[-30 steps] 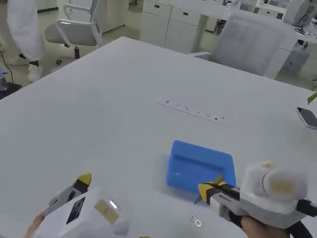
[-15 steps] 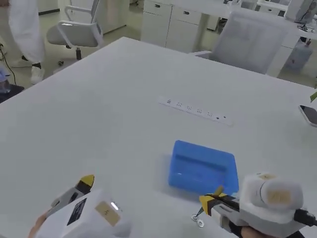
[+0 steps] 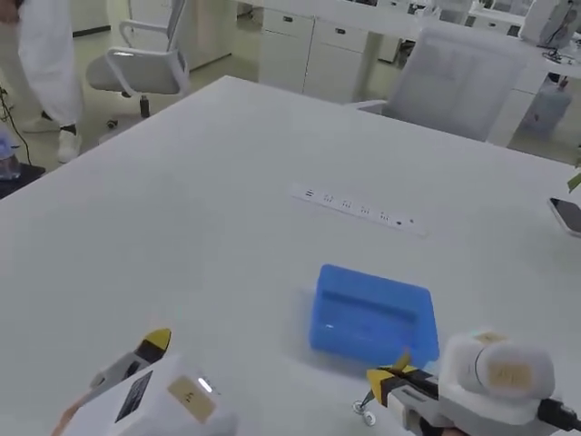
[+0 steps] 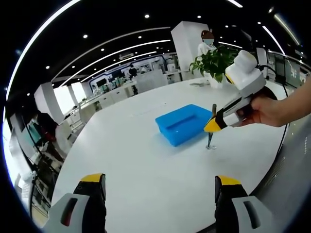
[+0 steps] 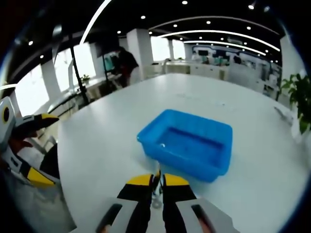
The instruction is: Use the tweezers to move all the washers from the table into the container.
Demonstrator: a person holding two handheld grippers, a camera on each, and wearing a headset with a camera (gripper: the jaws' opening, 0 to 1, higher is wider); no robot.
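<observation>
Right tool clamps tweezers — tips at washers; container just beyond.

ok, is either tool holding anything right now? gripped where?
The right tool is shut on the tweezers, clamped partway up the shaft, with the tips pointing down by the washers. The left tool is open and holds nothing.
</observation>
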